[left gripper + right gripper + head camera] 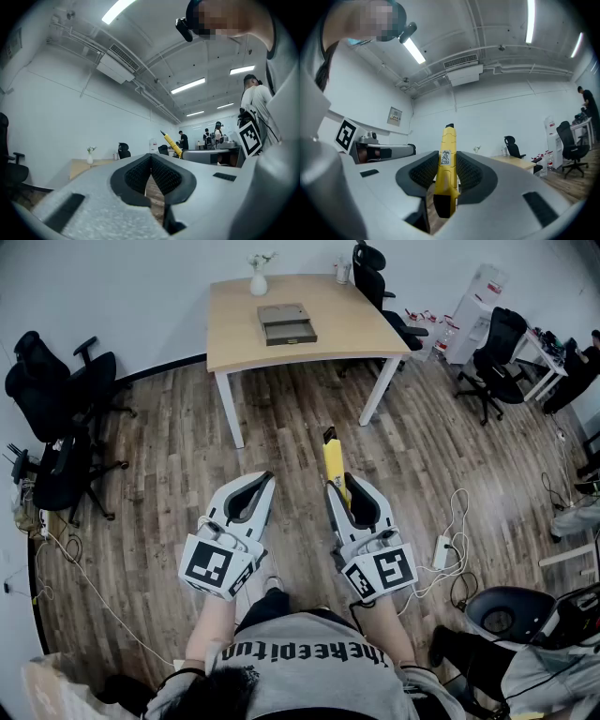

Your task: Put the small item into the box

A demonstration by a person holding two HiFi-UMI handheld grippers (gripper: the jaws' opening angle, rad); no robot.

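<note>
Now, yellow cutter (447, 140) tight between the right tongs (344, 484); left tongs (151, 158) closed.

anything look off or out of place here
Nothing stands out. The box lies flat on the table, the vase stands upright, and the yellow utility knife sits straight in the right gripper.

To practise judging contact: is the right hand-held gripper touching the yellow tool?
Touching. The right gripper view shows the yellow tool clamped between the pads of the right hand-held gripper, with both pads pressed against its sides.
</note>
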